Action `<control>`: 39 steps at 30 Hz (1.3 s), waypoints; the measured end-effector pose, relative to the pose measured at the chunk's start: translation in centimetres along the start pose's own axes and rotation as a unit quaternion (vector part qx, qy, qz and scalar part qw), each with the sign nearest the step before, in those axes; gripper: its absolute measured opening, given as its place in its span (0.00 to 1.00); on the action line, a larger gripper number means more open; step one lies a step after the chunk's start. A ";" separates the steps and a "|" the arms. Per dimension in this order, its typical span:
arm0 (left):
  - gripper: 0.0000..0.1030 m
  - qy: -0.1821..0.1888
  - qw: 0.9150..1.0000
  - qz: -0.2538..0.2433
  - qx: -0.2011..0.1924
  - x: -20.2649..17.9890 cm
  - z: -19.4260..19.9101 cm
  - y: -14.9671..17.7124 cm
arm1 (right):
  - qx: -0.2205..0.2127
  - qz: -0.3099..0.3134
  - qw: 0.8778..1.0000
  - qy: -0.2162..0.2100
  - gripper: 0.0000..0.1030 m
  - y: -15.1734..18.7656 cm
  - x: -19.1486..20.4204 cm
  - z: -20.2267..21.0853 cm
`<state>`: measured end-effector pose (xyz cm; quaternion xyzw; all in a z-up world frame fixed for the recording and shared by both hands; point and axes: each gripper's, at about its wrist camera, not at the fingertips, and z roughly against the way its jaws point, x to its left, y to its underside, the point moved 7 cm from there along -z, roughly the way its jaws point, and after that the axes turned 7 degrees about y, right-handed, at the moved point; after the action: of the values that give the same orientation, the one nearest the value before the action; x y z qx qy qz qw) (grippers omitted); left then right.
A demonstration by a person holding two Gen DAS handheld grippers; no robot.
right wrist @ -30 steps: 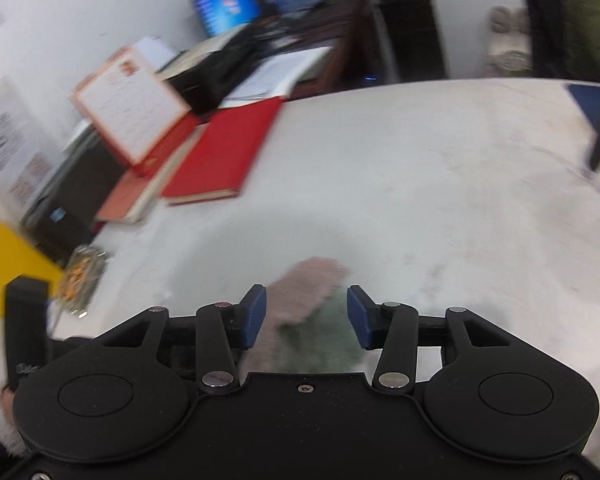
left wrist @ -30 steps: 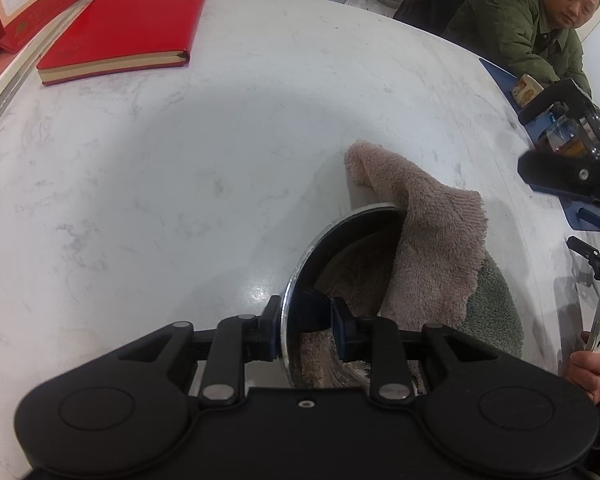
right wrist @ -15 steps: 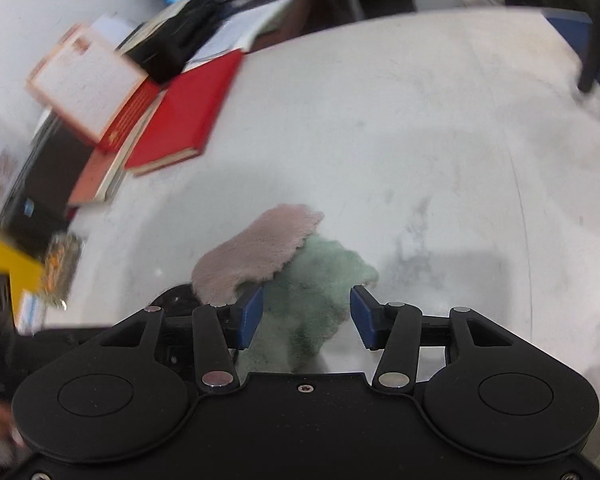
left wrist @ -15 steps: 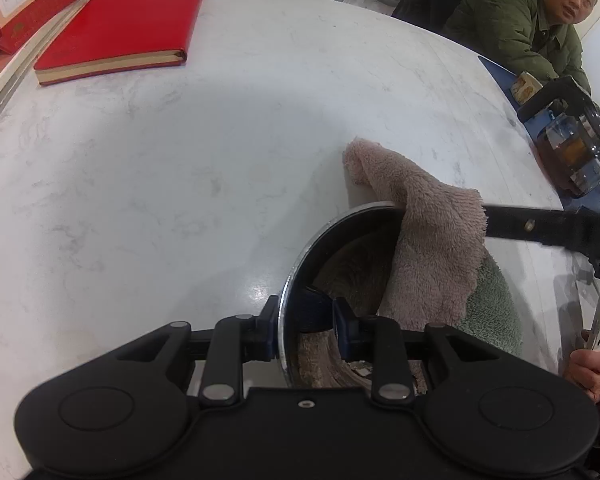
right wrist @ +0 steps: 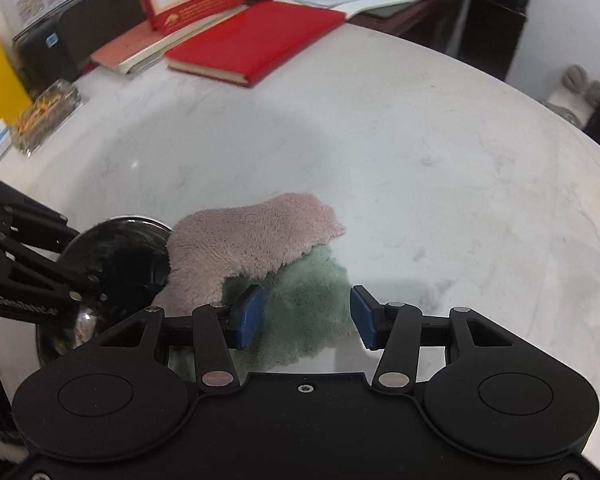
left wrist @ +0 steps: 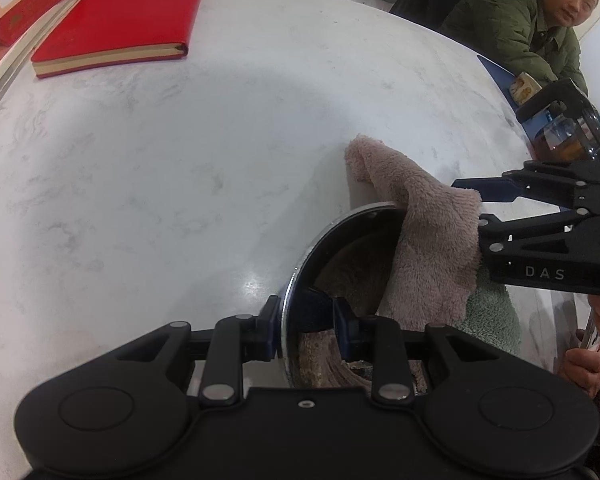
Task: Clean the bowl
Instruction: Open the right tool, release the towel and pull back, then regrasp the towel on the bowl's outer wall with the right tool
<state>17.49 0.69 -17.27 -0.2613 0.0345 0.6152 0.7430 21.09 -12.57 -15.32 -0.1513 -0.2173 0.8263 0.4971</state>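
On the white marble surface [left wrist: 172, 184], your left claw [left wrist: 306, 326] pinches the shiny steel bowl [left wrist: 300, 276] rim while your right claw [right wrist: 306, 316] hovers apart over the pink-and-green fleece cloth [right wrist: 252, 240], wiping not yet begun.

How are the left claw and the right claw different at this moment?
The left claw is shut on the bowl rim, one finger inside and one outside; the right claw is open and holds nothing. The left claw's fingers stand close together; the right claw's stand wide, with the green side of the cloth between them, apparently untouched. Both are black with blue pads and point down at the table.
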 end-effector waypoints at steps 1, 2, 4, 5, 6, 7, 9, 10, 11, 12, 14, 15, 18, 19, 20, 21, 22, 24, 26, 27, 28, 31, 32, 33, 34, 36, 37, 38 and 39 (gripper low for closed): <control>0.26 0.000 1.000 0.001 0.000 0.1 0.0 0.0 | 0.001 -0.001 1.000 -0.006 0.46 0.0 0.0 -0.1; 0.26 0.000 1.000 0.003 0.000 0.1 0.0 -0.1 | 0.002 -0.002 1.000 -0.008 0.46 0.0 -0.1 -0.2; 0.27 0.000 1.000 0.003 0.000 0.1 0.0 -0.1 | 0.004 -0.008 1.000 -0.015 0.46 0.0 -0.2 -0.4; 0.27 -0.001 1.000 0.003 0.000 0.1 0.0 -0.1 | 0.007 -0.014 1.000 -0.020 0.46 0.0 -0.3 -0.5; 0.27 -0.002 1.000 0.003 0.000 0.1 0.0 -0.1 | 0.011 -0.022 0.999 -0.025 0.46 0.1 -0.3 -0.6; 0.28 -0.002 1.000 0.003 -0.001 0.1 0.0 -0.1 | 0.013 -0.027 0.999 -0.028 0.46 0.2 -0.5 -0.6; 0.28 -0.002 1.000 0.003 -0.001 0.1 0.0 -0.1 | 0.025 -0.050 0.998 -0.041 0.45 0.4 -0.8 -1.0; 0.28 -0.002 1.000 0.003 -0.001 0.1 0.0 0.0 | 0.032 -0.060 0.997 -0.044 0.42 0.6 -1.0 -1.1; 0.28 -0.002 1.000 0.004 -0.001 0.1 0.0 0.0 | 0.039 -0.070 0.996 -0.047 0.37 0.8 -1.2 -1.3; 0.28 -0.002 1.000 0.004 0.000 0.2 0.0 0.0 | 0.041 -0.074 0.995 -0.046 0.36 1.0 -1.4 -1.3; 0.29 -0.002 1.000 0.004 0.000 0.2 0.0 -0.1 | 0.042 -0.077 0.995 -0.043 0.28 1.2 -1.5 -1.3; 0.29 -0.002 1.000 0.003 0.000 0.2 0.0 -0.1 | 0.043 -0.080 0.995 -0.041 0.22 1.3 -1.5 -1.4; 0.30 -0.003 1.000 0.002 0.000 0.2 0.0 0.0 | 0.045 -0.095 0.994 -0.035 0.03 1.6 -1.7 -1.6; 0.30 -0.003 1.000 0.002 0.000 0.3 0.1 0.0 | 0.042 -0.101 0.993 -0.036 0.01 1.6 -1.8 -1.5; 0.30 -0.003 1.000 0.002 0.000 0.3 0.1 0.0 | 0.040 -0.106 0.993 -0.036 0.01 1.7 -1.9 -1.4; 0.30 -0.003 1.000 0.002 0.000 0.3 0.1 0.0 | 0.034 -0.115 0.992 -0.037 0.01 1.7 -2.0 -1.1; 0.30 -0.003 1.000 0.001 0.000 0.3 0.1 0.0 | 0.028 -0.124 0.991 -0.038 0.01 1.7 -2.2 -0.8; 0.30 -0.004 1.000 0.000 0.000 0.2 0.1 0.0 | 0.015 -0.144 0.989 -0.041 0.01 1.8 -2.6 -0.1; 0.30 -0.004 1.000 -0.001 0.000 0.2 0.0 0.0 | 0.000 -0.159 0.986 -0.038 0.01 1.6 -3.3 0.9; 0.30 -0.005 1.000 -0.002 0.001 0.1 0.0 0.0 | -0.010 -0.167 0.985 -0.036 0.01 1.5 -3.7 1.6; 0.30 -0.005 1.000 -0.002 0.001 0.1 0.0 0.0 | -0.019 -0.172 0.984 -0.034 0.01 1.3 -4.0 2.1; 0.30 -0.006 1.000 -0.004 0.000 0.1 0.0 0.0 | -0.047 -0.180 0.982 -0.025 0.01 0.5 -4.8 4.0; 0.30 -0.006 1.000 -0.005 0.000 0.1 0.0 0.0 | -0.058 -0.184 0.981 -0.022 0.01 0.1 -5.1 4.8; 0.30 -0.007 1.000 -0.006 0.000 0.1 0.0 0.0 | -0.072 -0.187 0.979 -0.018 0.01 -0.3 -5.5 5.8; 0.30 -0.007 1.000 -0.006 0.000 0.1 0.0 0.0 | -0.082 -0.189 0.978 -0.017 0.01 -0.6 -5.8 6.6; 0.30 -0.008 1.000 -0.007 -0.001 0.0 0.0 0.1 | -0.096 -0.191 0.977 -0.015 0.01 -1.1 -6.0 7.5; 0.30 -0.008 1.000 -0.007 -0.001 0.0 0.0 0.1 | -0.100 -0.193 0.976 -0.016 0.01 -1.3 -6.2 8.0; 0.31 -0.009 1.000 -0.008 -0.001 0.0 0.0 0.0 | -0.103 -0.197 0.975 -0.018 0.01 -1.5 -6.3 8.5; 0.31 -0.009 1.000 -0.009 -0.001 0.0 -0.1 0.0 | -0.104 -0.201 0.974 -0.022 0.03 -1.5 -6.3 8.7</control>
<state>17.47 0.65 -17.33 -0.2569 0.0248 0.6110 0.7484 21.09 -19.37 -6.83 -0.1373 -0.3390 0.6852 0.6299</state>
